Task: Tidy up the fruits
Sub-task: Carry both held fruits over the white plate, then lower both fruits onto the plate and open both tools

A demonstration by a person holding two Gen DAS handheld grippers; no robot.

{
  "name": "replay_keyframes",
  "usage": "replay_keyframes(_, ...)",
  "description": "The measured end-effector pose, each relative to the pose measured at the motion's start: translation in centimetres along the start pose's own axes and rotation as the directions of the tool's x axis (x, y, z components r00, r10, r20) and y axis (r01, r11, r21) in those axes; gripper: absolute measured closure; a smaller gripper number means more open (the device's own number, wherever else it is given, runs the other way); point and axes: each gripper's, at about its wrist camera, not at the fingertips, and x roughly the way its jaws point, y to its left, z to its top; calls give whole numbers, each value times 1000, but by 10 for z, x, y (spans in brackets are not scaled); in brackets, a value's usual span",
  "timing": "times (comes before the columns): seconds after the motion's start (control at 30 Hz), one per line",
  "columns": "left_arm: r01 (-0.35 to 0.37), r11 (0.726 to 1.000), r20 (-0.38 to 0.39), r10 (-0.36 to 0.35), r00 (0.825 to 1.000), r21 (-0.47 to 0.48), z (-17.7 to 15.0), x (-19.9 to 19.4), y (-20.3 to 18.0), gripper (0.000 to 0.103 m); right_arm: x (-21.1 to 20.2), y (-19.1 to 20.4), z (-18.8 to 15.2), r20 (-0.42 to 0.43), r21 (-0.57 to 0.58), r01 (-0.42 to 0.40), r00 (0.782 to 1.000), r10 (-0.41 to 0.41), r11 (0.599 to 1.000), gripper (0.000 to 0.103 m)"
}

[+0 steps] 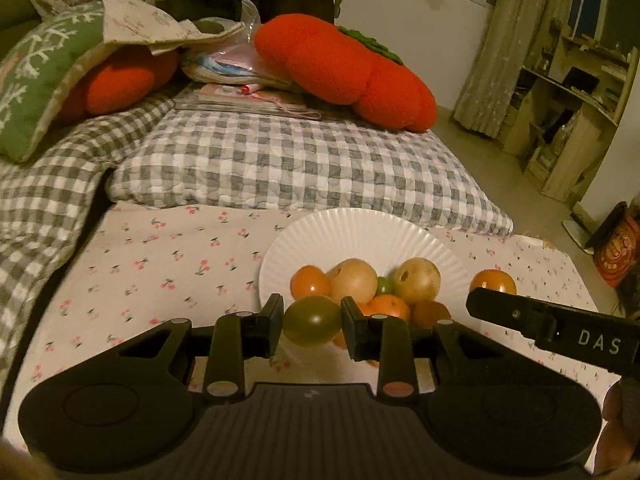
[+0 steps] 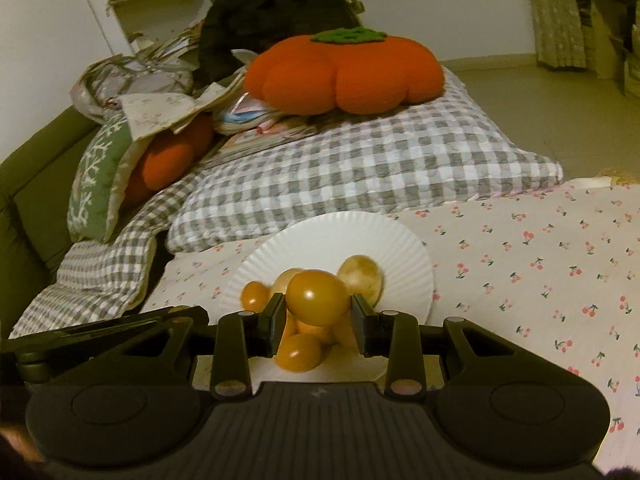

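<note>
Clamping a green tomato (image 1: 312,320), the left gripper (image 1: 312,322) hovers by the right gripper (image 2: 318,316), which pinches an orange tomato (image 2: 317,298).

In my left wrist view I read the white letters "DAS" on the black body of my right claw (image 1: 476,300), which reaches in from the right edge. An orange bag (image 1: 618,254) on the floor carries a printed design, too blurred to read. My right wrist view shows no legible text.
</note>
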Motion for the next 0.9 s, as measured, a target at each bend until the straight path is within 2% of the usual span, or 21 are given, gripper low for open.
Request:
replay_keyframes(0.17, 55, 998, -7, -55, 998, -28, 10, 18, 3, 87, 10, -20, 10, 0, 61, -11, 1000, 11, 998, 71)
replay_keyframes(0.27, 64, 997, 13, -64, 998, -41, 20, 26, 6, 87, 18, -26, 17, 4, 76, -27, 1000, 27, 997, 71)
replay_keyframes(0.5, 82, 995, 18, -81, 997, -60, 37, 54, 14, 87, 42, -24, 29, 11, 0, -25, 1000, 25, 1000, 71)
replay_keyframes(0.77, 110, 992, -8, -111, 994, -68, 42, 80, 11, 87, 70, -21, 27, 3, -122, 40, 999, -40, 992, 71)
replay_keyframes(0.9, 115, 991, -12, -116, 993, -75, 44, 90, 11, 87, 75, -25, 32, 9, -94, 31, 1000, -30, 995, 71)
